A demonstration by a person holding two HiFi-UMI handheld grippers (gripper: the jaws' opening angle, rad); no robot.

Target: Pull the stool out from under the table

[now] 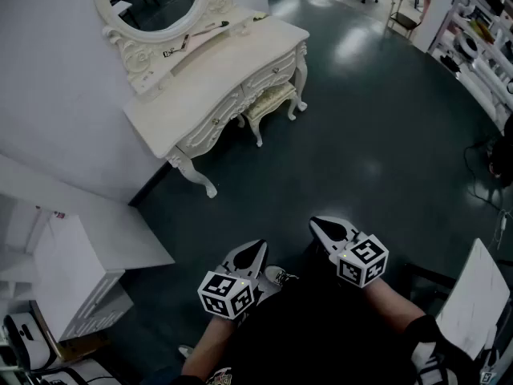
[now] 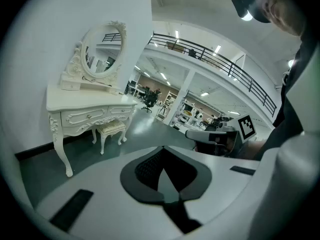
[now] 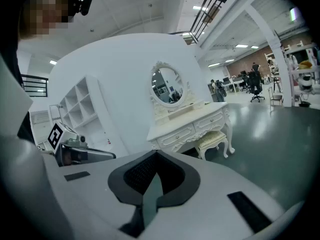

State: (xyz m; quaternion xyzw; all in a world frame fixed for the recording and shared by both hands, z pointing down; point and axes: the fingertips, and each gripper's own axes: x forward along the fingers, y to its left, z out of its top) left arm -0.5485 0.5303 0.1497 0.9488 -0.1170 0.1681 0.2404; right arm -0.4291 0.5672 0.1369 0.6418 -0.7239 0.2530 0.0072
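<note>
A cream carved stool (image 1: 271, 100) with a padded seat stands tucked under the white dressing table (image 1: 188, 83) against the wall; the same stool (image 2: 111, 129) (image 3: 210, 140) appears far off in both gripper views. My left gripper (image 1: 255, 251) and right gripper (image 1: 325, 225) are held low near the person's body, well short of the stool, both shut with nothing between the jaws. In the left gripper view my left gripper (image 2: 161, 154) points toward the table, and my right gripper (image 3: 154, 156) does the same in its own view.
An oval mirror (image 1: 156, 2) tops the dressing table. A white shelf unit (image 1: 68, 275) stands at the near left, a white board (image 1: 473, 295) at the near right. Dark glossy floor (image 1: 353, 135) lies between me and the stool. Office chairs and racks stand far behind.
</note>
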